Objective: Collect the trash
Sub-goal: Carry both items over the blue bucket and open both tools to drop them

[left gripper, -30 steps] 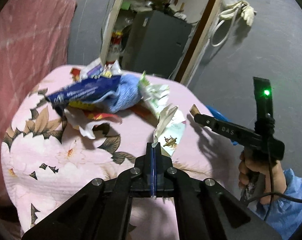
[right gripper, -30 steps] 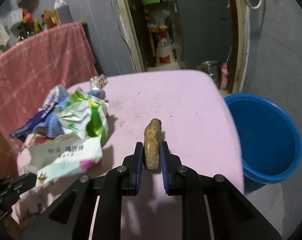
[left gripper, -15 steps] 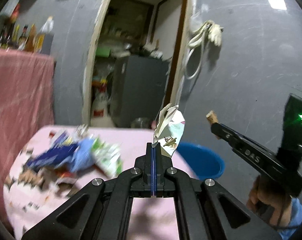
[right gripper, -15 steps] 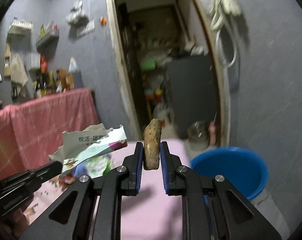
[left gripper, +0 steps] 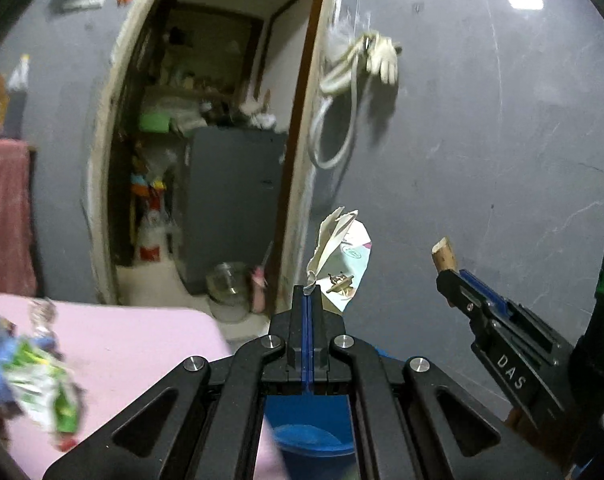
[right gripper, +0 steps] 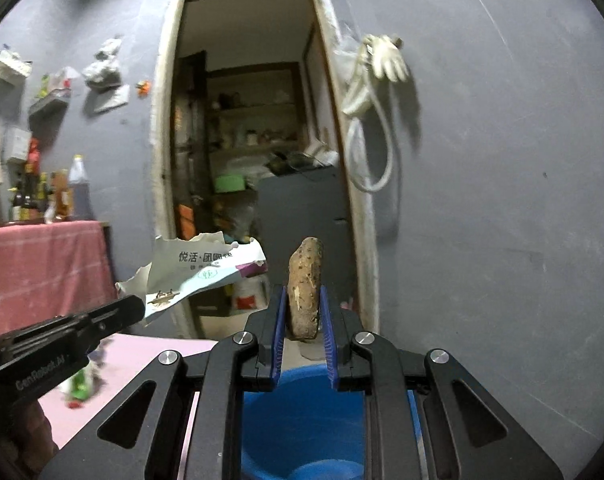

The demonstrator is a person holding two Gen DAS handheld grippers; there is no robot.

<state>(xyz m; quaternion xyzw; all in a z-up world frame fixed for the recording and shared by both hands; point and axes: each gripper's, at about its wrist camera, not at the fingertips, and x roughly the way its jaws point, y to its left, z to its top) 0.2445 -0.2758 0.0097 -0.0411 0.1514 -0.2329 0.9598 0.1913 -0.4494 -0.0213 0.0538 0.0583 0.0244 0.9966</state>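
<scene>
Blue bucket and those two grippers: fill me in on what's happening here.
A person is clearing trash with two handheld grippers. The left gripper is shut on a torn white wrapper; the right gripper is clamped on a brown, root-like scrap. Both hang above the blue bucket beside the pink table, where more wrappers remain.

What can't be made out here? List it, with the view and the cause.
- Blue bucket: contents and most of the rim, both views, hidden behind gripper frames.
- Trash pile on the pink table: left wrist view, motion-blurred.
- Torn wrapper: small print too small, right wrist view.
</scene>
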